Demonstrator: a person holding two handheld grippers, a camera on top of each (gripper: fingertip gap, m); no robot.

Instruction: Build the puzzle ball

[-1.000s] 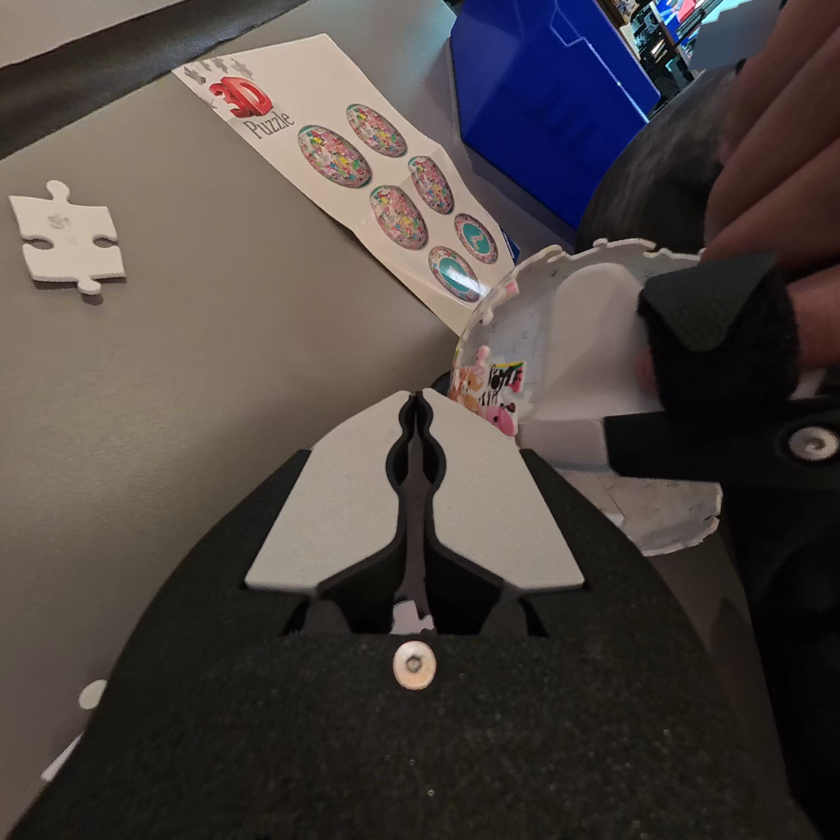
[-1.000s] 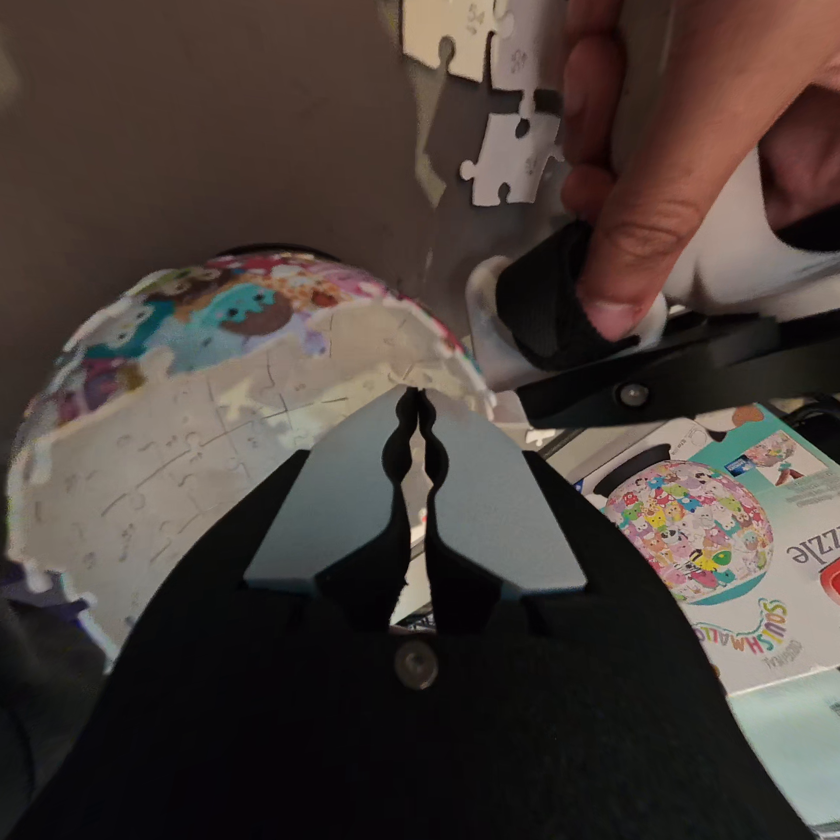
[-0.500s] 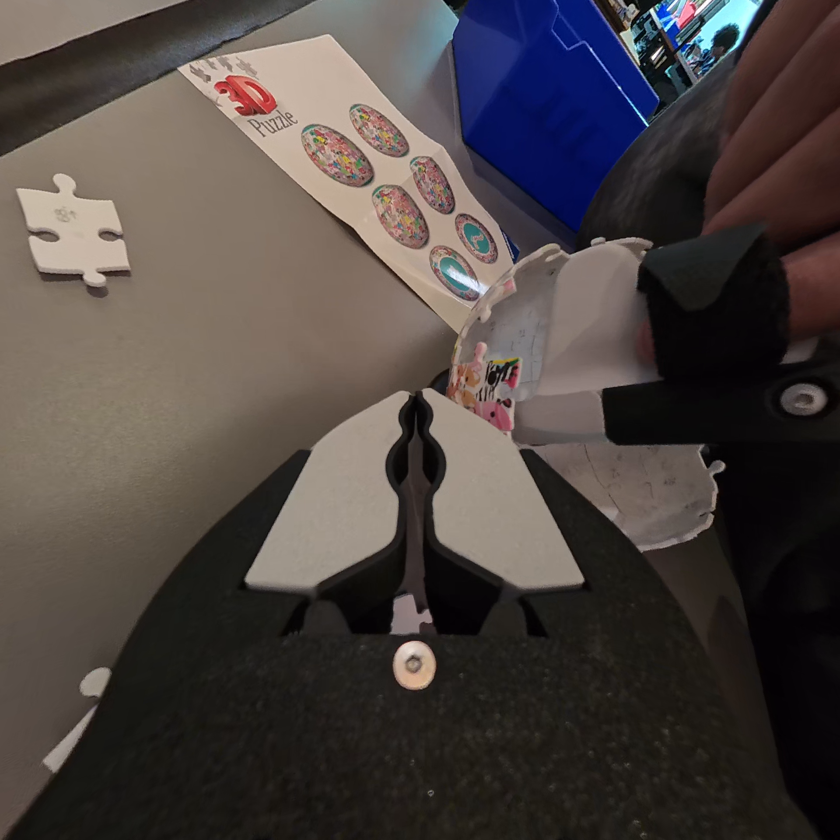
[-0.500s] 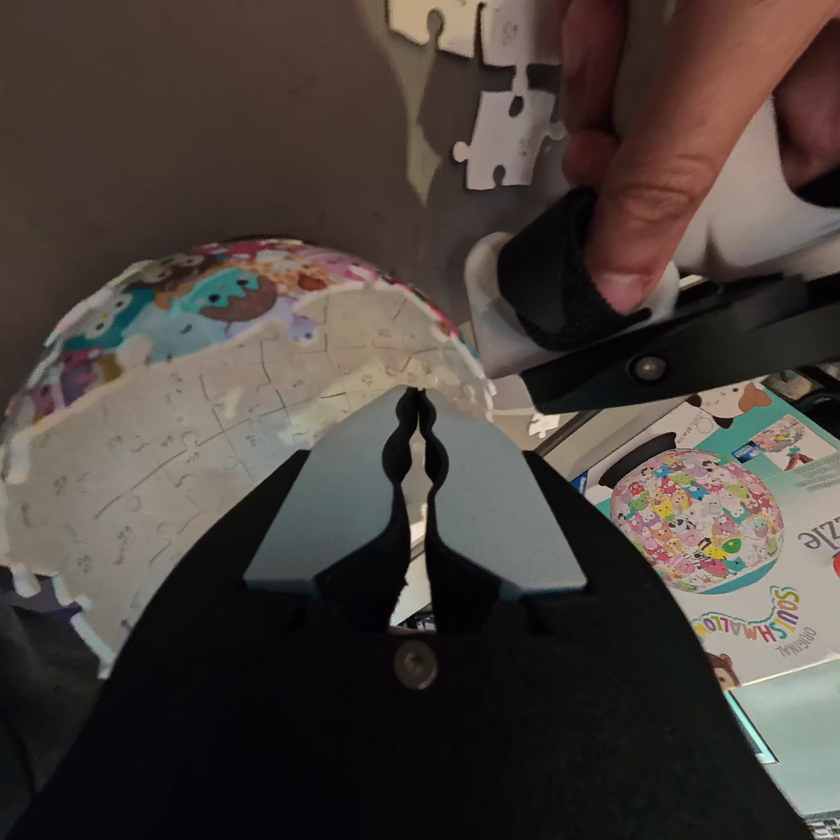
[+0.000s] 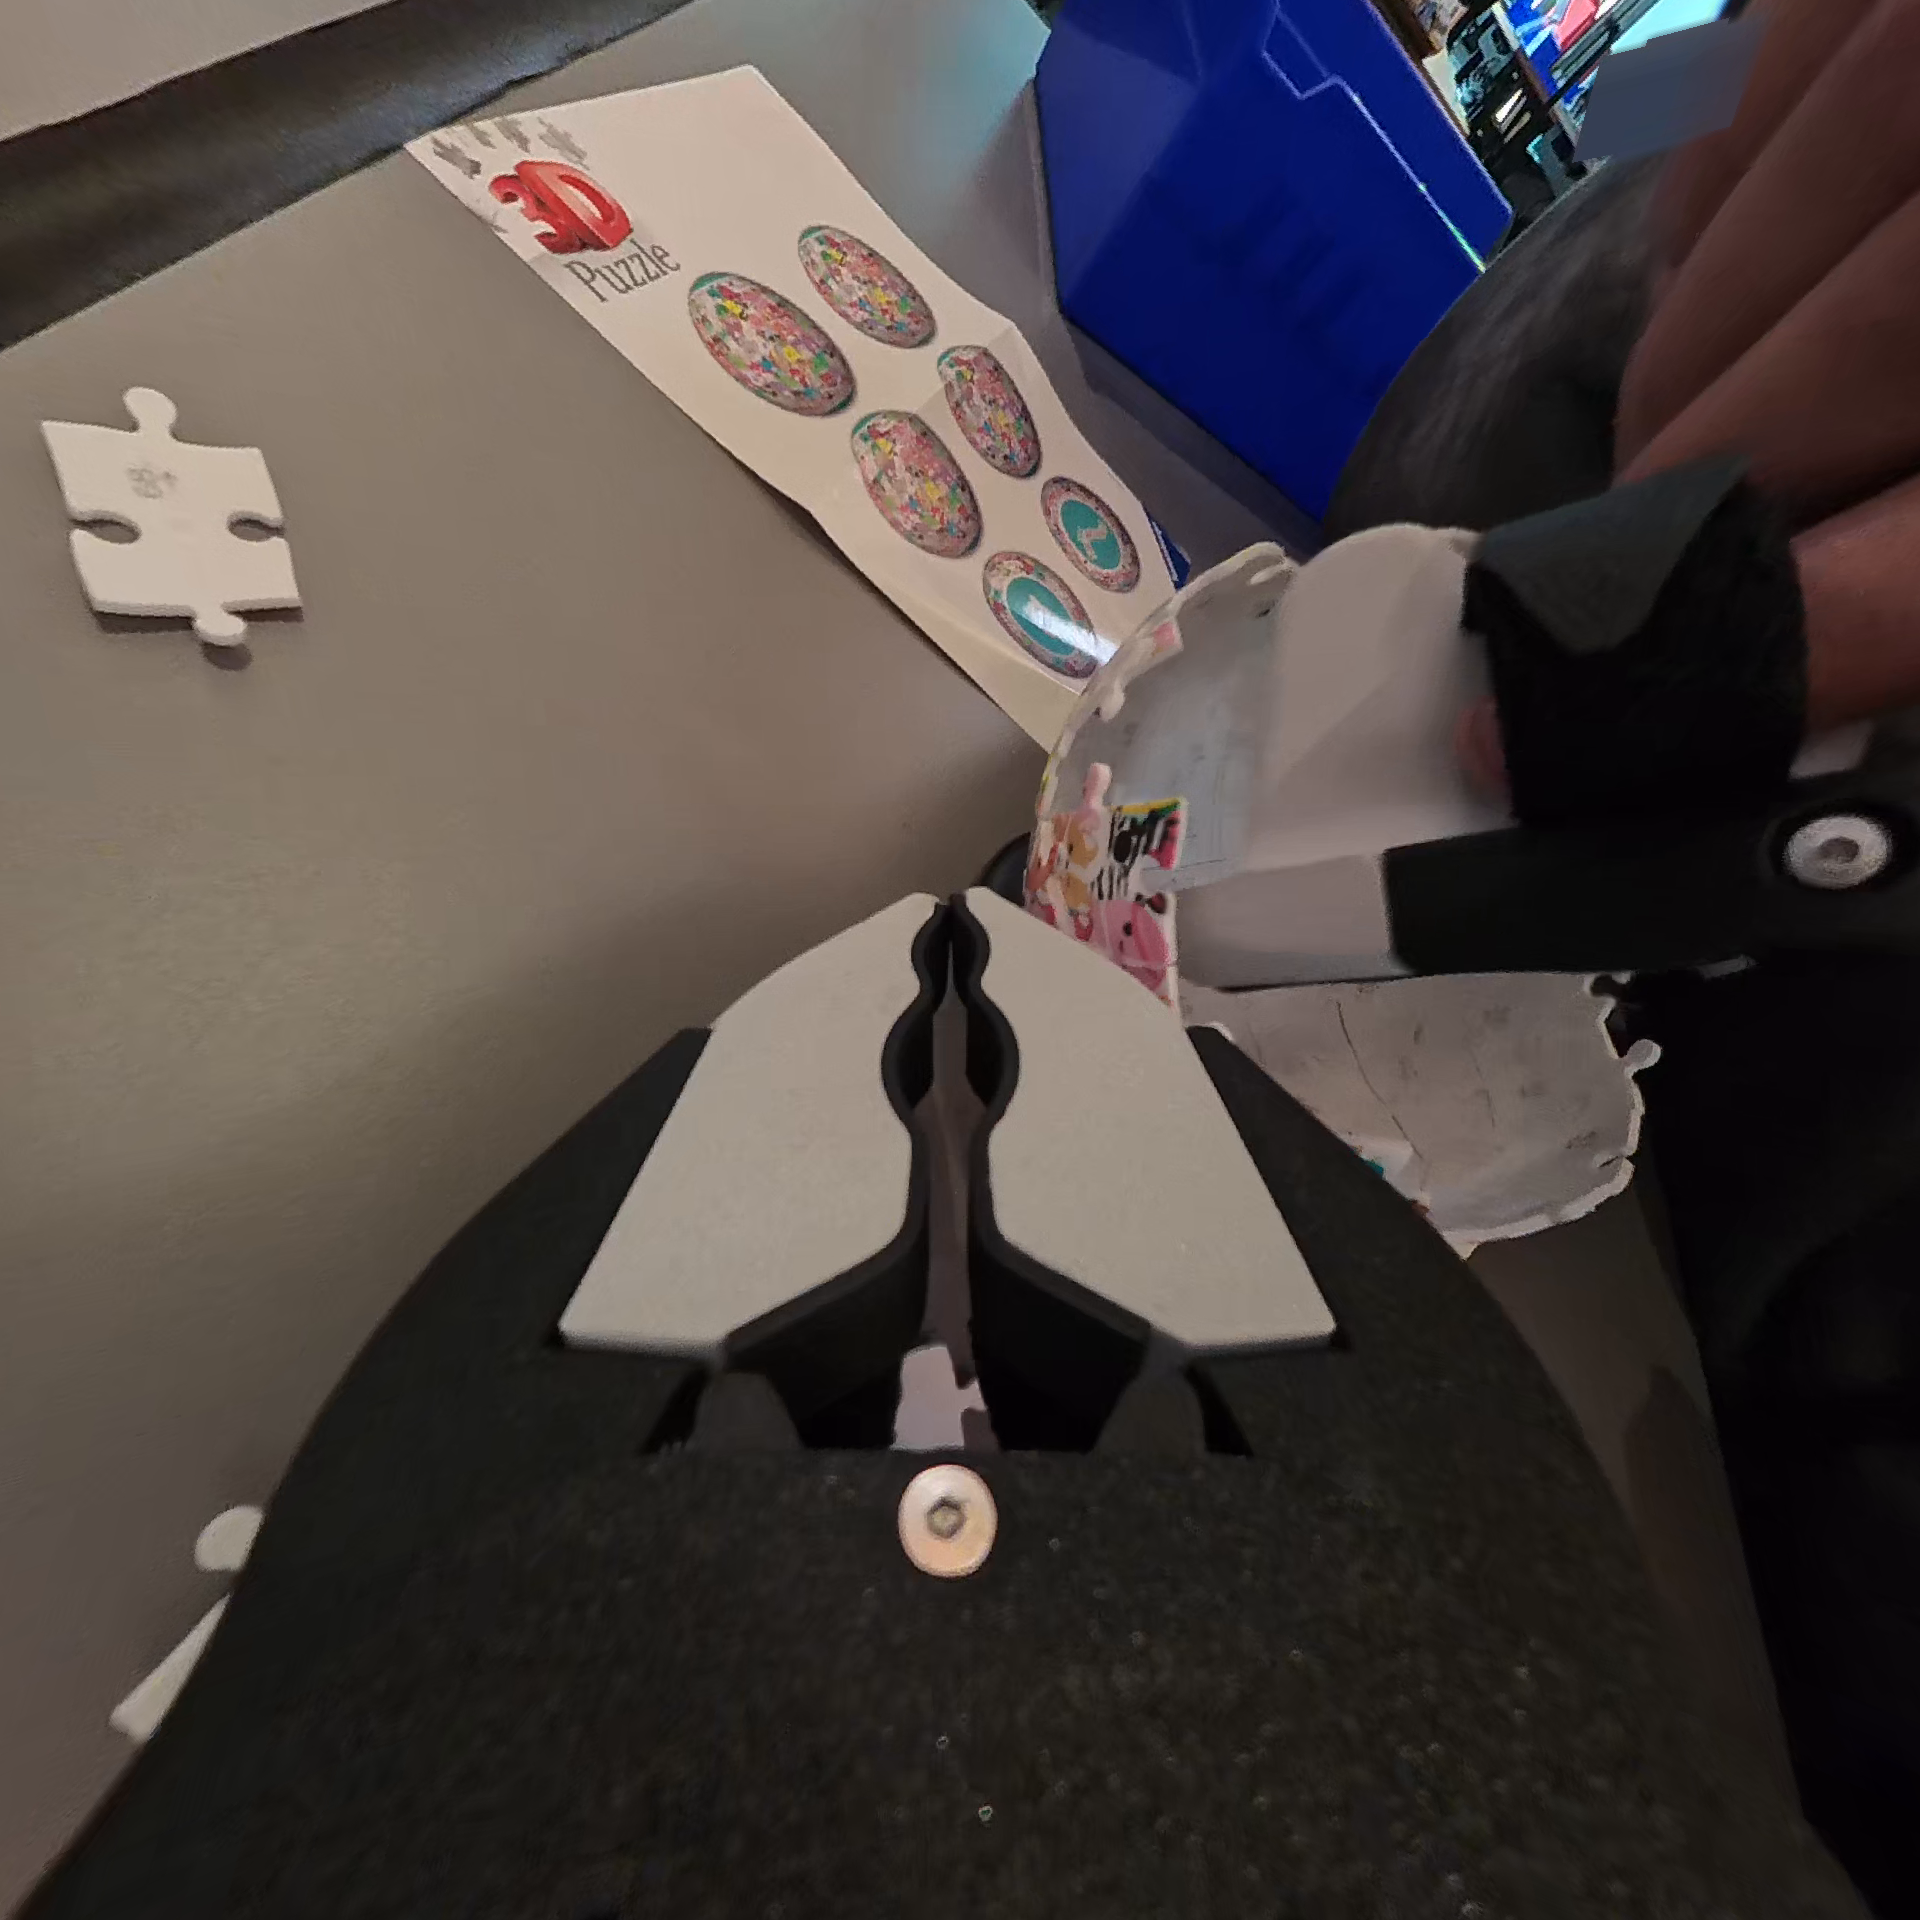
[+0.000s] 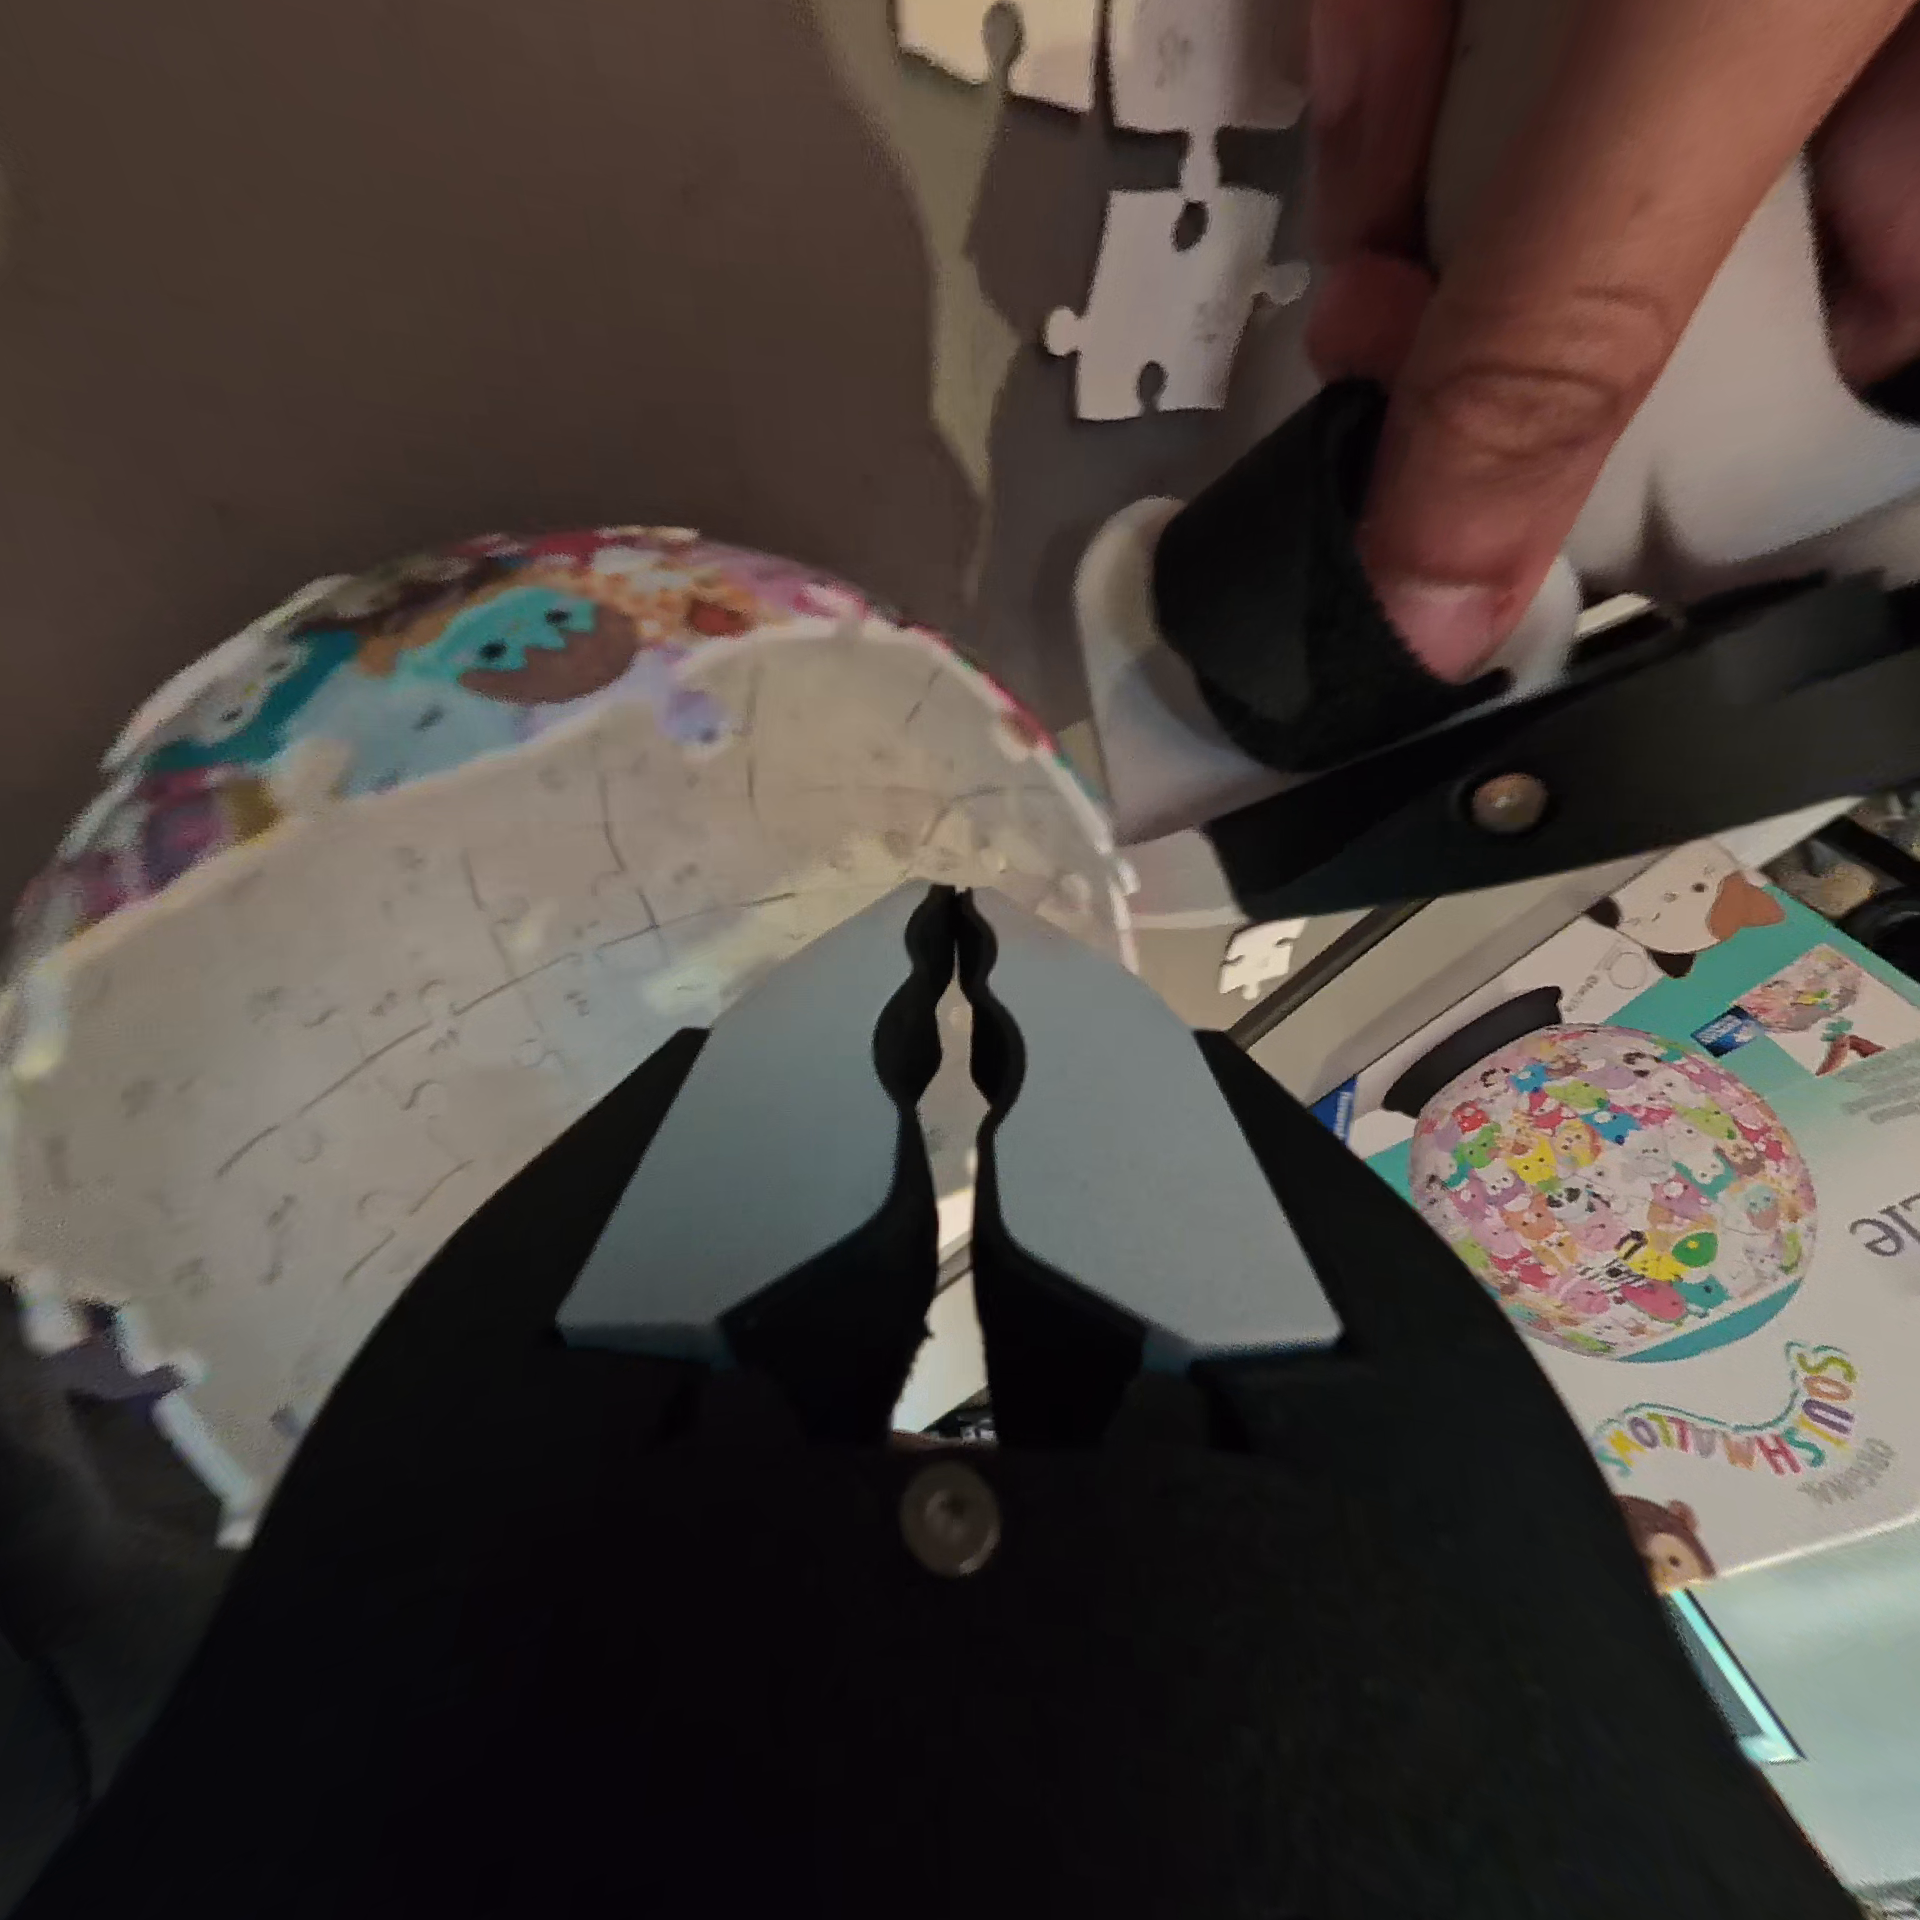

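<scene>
Left hand-held gripper pinched closed on a thin puzzle piece edge-on between its pads, partial puzzle ball at 2 o'clock, hollow white interior facing this camera; right hand-held gripper tips together at the shell's rim, whether gripping it unclear.

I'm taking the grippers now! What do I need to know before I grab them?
Left gripper: shut. A thin pale sliver shows between its fingers, maybe a piece, but I cannot tell.
Right gripper: shut, with its tips at the rim of the puzzle ball. I cannot tell if it is gripping the ball.
Done: part of the ball's shell is joined. It is still open, so its white inside shows.
Left: loose pieces lie white side up on the table.
Help: the instruction sheet and the box are close by.
</scene>
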